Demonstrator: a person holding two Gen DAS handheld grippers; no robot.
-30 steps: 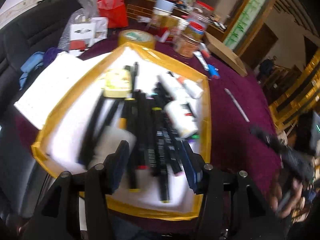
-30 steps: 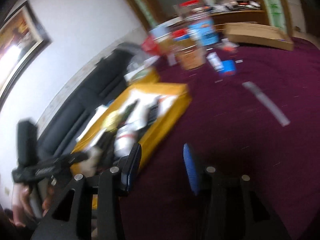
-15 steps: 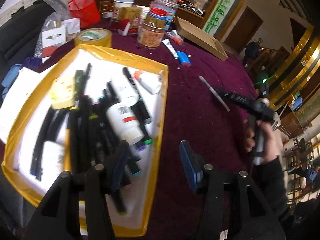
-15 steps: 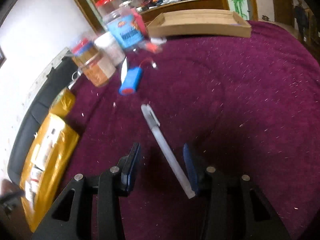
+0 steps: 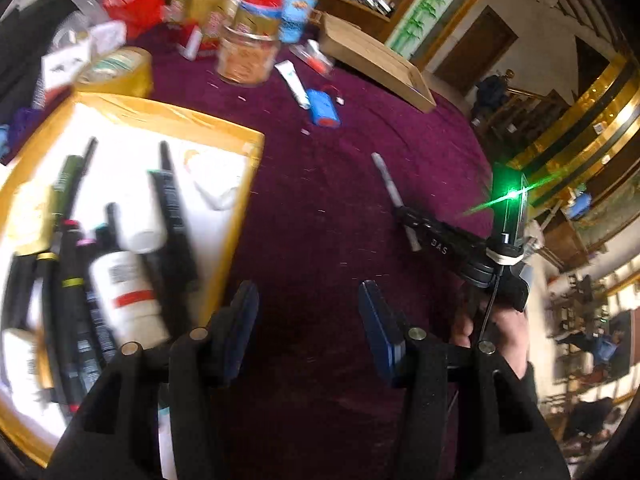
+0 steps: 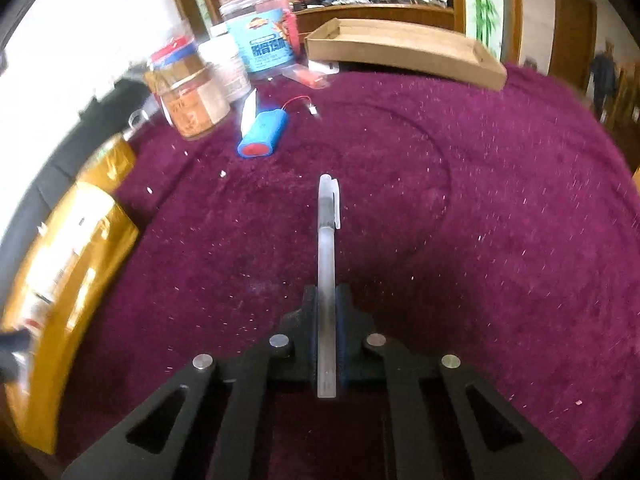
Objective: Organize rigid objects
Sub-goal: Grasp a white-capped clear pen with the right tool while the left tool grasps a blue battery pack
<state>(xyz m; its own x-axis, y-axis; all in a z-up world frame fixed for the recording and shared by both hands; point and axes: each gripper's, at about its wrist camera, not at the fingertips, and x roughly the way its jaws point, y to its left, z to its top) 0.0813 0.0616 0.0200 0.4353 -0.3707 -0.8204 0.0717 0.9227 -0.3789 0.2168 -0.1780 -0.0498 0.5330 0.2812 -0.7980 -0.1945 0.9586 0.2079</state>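
Right gripper (image 6: 327, 300) is clamped on a clear pen (image 6: 327, 264), jaws closed tight around the barrel near its back end. The pen runs straight forward between the fingers, capped end pointing away, and whether it rests on the purple tablecloth (image 6: 500, 200) or is lifted clear cannot be told. Same grip shows from the left wrist view: pen (image 5: 390, 184) out on the cloth, right gripper (image 5: 408, 216) over its near end, a hand (image 5: 504, 332) holding the tool.

Left gripper (image 5: 306, 332) has its jaws open, nothing between them, hovering over bare cloth just beside the yellow tray (image 5: 248, 184).

Progress, judged from the layout: well along. The tray already holds a pile of dark markers (image 5: 172, 208) and at least 2 white bottles (image 5: 128, 296), packed side by side. The pen is the item in hand and sits well apart from the tray, so it needs carrying over and dropping in.

Left loose on the cloth: a blue battery pack (image 6: 262, 136) with a red wire, and a small white tube (image 5: 296, 84) next to it. Possibly both go in the tray too. Jars (image 6: 192, 96), a tape roll (image 5: 116, 72) and a flat cardboard box (image 6: 404, 52) crowd the far edge; cannot tell whether those count for this task.
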